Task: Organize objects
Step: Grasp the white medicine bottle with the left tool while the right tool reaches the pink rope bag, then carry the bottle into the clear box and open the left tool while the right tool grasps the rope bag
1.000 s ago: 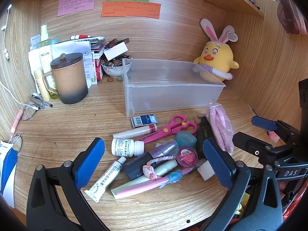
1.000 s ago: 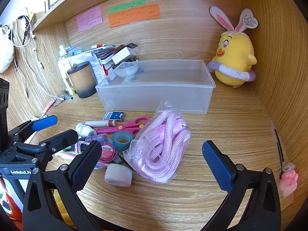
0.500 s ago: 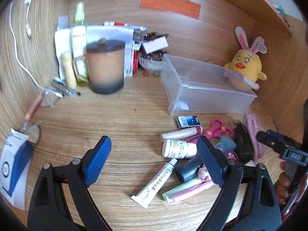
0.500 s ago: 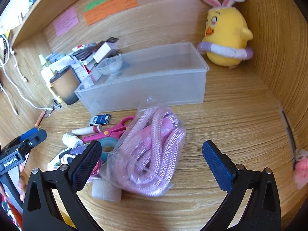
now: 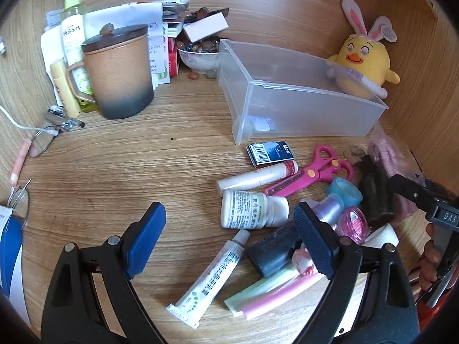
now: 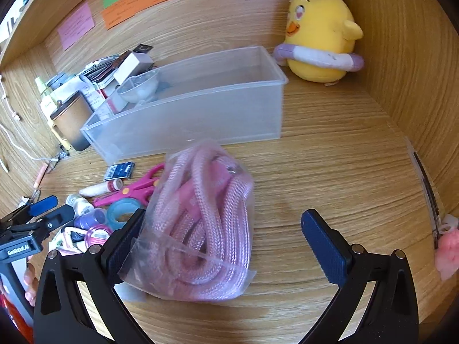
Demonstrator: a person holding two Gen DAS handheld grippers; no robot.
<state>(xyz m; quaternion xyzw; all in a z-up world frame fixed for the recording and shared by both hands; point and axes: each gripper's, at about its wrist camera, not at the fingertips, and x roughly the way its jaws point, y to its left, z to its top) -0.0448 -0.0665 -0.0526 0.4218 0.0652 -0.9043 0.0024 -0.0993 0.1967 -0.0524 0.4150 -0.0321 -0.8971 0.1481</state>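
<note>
A: Any readable writing?
B: "Max" on the blue box (image 5: 270, 153), beyond the left gripper (image 5: 229, 240), jaws spread, empty.
A: The pink rope bag (image 6: 200, 223)?
B: Clear plastic, between the right gripper (image 6: 223, 243)'s parted fingers, unpinched.

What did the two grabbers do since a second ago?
Both dipped toward the desk. The right gripper closed in around the bagged pink rope; the left gripper slid above the ointment tube. Neither grips anything. The clutter and clear bin stayed put.
</note>
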